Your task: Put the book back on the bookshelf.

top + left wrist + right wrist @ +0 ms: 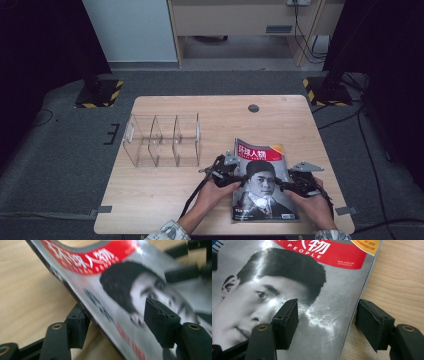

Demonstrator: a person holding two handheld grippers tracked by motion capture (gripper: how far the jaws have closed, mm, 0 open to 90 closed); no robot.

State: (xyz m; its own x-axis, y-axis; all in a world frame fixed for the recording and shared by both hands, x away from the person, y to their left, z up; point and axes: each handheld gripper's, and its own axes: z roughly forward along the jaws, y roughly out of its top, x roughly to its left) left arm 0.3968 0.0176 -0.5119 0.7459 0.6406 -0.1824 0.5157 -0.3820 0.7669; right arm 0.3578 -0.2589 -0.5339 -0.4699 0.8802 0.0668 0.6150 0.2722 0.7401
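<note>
While the left gripper (223, 172) has its jaws spread to either side of the magazine's (262, 180) left edge, one jaw below the lifted cover side and one above it, neither pad seems to press on the paper, though the left gripper view is blurred there. Across the cover, the right gripper (299, 181) also stands with jaws apart, one over the glossy portrait and the other just off the magazine's right edge on the bare wood. Between the two, the magazine lies at the near right of the worktop (165, 190), its left side raised off the surface. Further left and farther off stands a clear acrylic organizer (162, 140), well apart from both hands.
</note>
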